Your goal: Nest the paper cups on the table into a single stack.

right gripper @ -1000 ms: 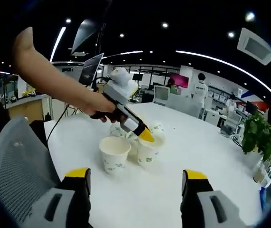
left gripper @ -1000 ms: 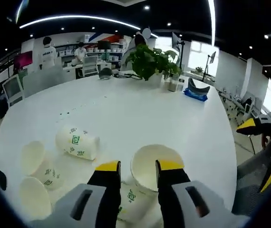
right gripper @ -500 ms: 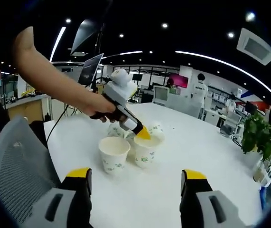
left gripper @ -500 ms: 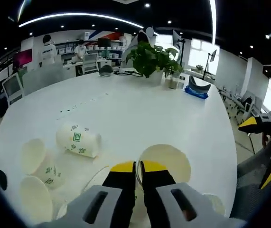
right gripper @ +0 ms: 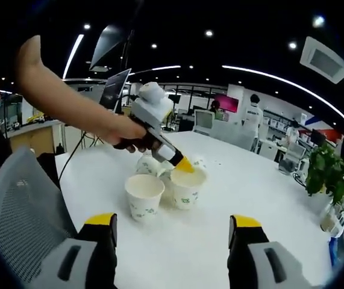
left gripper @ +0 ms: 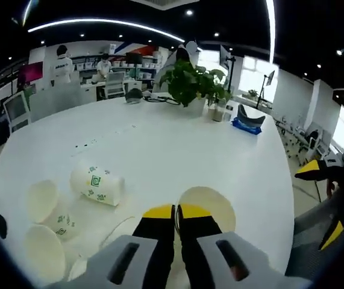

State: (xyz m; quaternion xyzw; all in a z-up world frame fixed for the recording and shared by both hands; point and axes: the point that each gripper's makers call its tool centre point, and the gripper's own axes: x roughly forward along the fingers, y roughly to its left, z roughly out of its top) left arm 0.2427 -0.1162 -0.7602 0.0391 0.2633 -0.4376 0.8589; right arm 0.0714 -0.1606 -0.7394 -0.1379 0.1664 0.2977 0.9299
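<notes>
Left gripper (left gripper: 176, 212) pinches raised paper cup (left gripper: 211, 203) rim

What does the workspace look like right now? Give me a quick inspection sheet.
Surface: white table, mostly bare.
Job's things: held cup pinched at its rim; upright cup beside it; cup on its side; more cups at the left gripper view's lower left.
Clutter: potted plant, blue item at the far edge.
Grippers: left claw shut on the held cup; right claw open, empty.
Cables: dark cable near the plant.
Surroundings: open office, grey chair.
</notes>
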